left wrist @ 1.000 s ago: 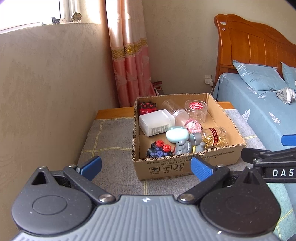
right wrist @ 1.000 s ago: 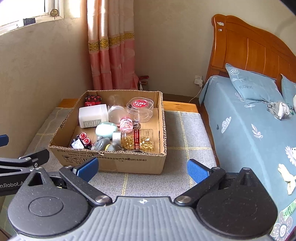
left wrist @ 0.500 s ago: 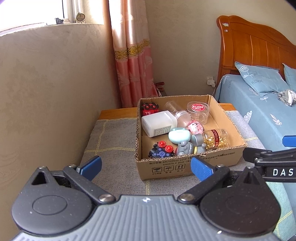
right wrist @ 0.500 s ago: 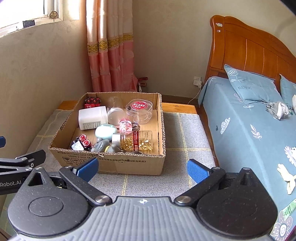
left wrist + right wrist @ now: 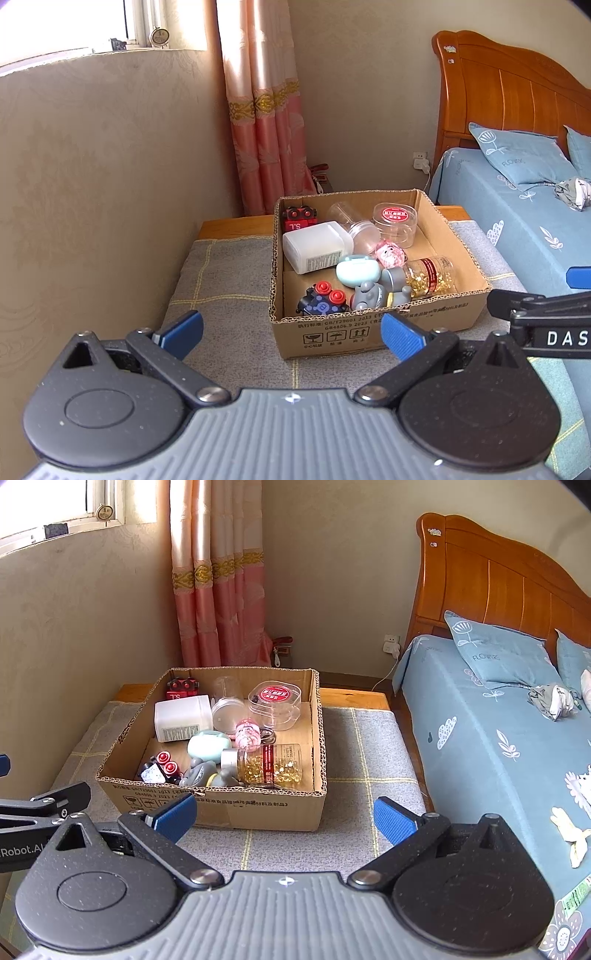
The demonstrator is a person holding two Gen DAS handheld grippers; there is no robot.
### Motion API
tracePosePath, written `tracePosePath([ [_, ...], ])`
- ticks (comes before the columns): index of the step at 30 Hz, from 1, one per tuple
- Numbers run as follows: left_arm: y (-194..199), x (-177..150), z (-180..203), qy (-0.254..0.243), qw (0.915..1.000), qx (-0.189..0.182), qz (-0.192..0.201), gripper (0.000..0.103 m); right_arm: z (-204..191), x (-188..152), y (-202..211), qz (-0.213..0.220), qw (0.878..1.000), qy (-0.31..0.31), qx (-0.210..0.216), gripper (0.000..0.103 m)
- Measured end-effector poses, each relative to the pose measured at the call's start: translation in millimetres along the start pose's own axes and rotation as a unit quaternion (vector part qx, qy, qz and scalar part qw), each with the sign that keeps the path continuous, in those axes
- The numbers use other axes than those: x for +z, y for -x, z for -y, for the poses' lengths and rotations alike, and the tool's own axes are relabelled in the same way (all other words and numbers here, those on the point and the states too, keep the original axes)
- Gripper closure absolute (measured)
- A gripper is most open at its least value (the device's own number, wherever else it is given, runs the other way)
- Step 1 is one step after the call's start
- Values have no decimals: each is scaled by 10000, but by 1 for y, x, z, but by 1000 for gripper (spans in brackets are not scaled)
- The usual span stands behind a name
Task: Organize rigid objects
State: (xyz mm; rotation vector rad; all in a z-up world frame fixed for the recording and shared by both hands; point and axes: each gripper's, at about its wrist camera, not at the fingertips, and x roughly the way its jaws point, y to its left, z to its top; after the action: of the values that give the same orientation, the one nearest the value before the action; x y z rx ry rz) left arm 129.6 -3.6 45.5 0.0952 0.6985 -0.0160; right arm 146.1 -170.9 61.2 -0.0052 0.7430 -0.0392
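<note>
**A:** ok so where's everything sitting rn?

**B:** Going left to right: the left gripper [image 5: 291, 332] is spread wide with nothing between its blue pads, hanging over the near edge of the grey checked bench cushion [image 5: 229, 295]. The cardboard box [image 5: 369, 332] sits on the cushion just ahead of it, towards the cushion's right side.

**A:** and inside the box?

**B:** Far left corner has a red toy train [image 5: 300, 218]. Just in front of it a white plastic bottle [image 5: 317, 246] lies on its side. Near left corner: a dark toy with red knobs [image 5: 323, 300]. Middle has a mint green case [image 5: 357, 270] and a grey figurine [image 5: 369, 295]. A clear round tub with a red lid [image 5: 394, 221] is at the back right, and a jar of gold capsules [image 5: 428, 277] lies along the near right.

**A:** right gripper?

**B:** The right gripper [image 5: 283, 816] is also wide open and empty, short of the box's front wall. The blue bed [image 5: 491, 738] is off to the right.
</note>
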Motion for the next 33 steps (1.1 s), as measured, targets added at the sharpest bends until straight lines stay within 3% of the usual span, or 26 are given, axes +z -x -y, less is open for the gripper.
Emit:
tracePosePath([
  [33,5,1,8,-160,9998,141,9,1,1,-2,4,40,10000,-16,-11,0],
])
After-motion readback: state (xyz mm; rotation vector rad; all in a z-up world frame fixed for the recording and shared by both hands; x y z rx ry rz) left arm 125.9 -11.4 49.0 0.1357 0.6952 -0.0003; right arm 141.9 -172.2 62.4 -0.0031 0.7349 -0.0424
